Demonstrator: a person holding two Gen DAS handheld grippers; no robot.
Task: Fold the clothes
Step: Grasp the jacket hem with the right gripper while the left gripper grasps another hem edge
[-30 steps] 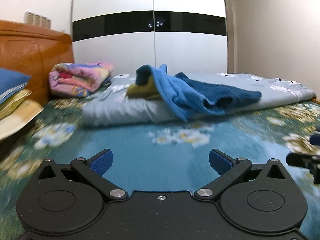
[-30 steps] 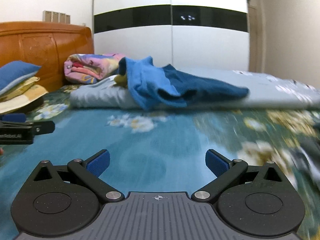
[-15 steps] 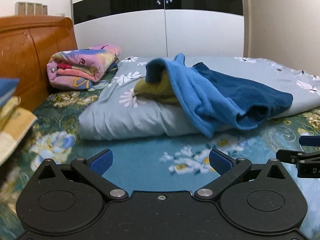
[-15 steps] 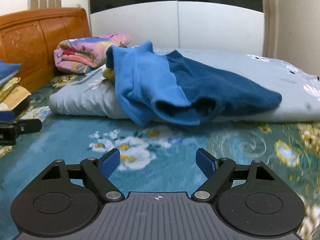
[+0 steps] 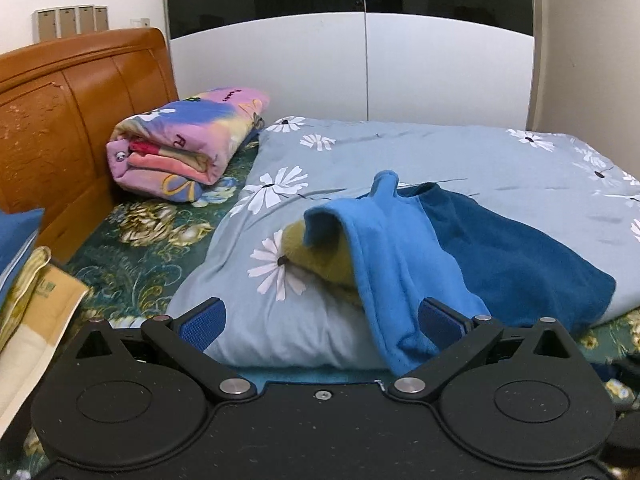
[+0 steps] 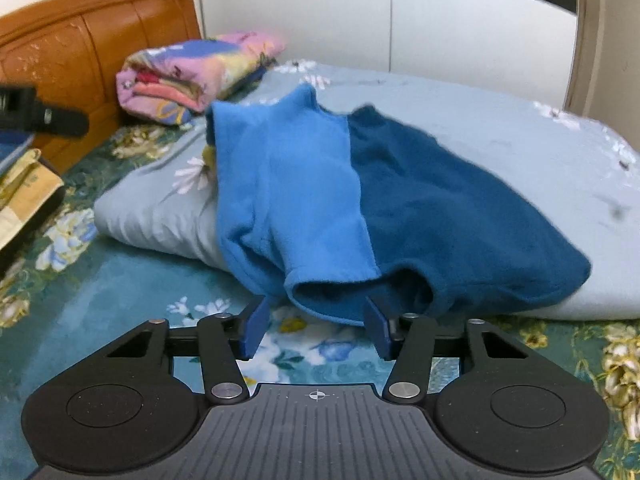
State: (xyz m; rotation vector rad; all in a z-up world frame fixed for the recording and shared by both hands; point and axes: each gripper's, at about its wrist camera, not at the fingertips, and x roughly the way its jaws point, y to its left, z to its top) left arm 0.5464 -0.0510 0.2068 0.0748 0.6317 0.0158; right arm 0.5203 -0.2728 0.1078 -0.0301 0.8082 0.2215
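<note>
We see a two-tone blue garment (image 6: 304, 196) draped over the near edge of a folded grey-blue floral quilt (image 5: 400, 152) on a bed; its light blue half hangs down over the quilt's front edge toward the teal floral bedsheet (image 6: 120, 280), while its dark blue half (image 6: 448, 216) lies flat on the quilt. An olive-yellow item (image 5: 320, 256) shows beneath the light blue fabric in the left wrist view. Open sheet lies in front of the quilt; to the left stand a wooden headboard (image 5: 72, 120), a rolled pink patterned blanket (image 5: 188, 148) and stacked pillows (image 5: 28, 292), and a white wardrobe (image 5: 360, 60) closes the far side. The right gripper (image 6: 316, 330) is level with the sheet, its jaws partly apart, the blue pads flanking the garment's lower hem opening without clamping it. The left gripper (image 5: 320, 320) is held higher, jaws spread wide, facing the quilt's front corner and the hanging light blue edge, holding nothing.
</note>
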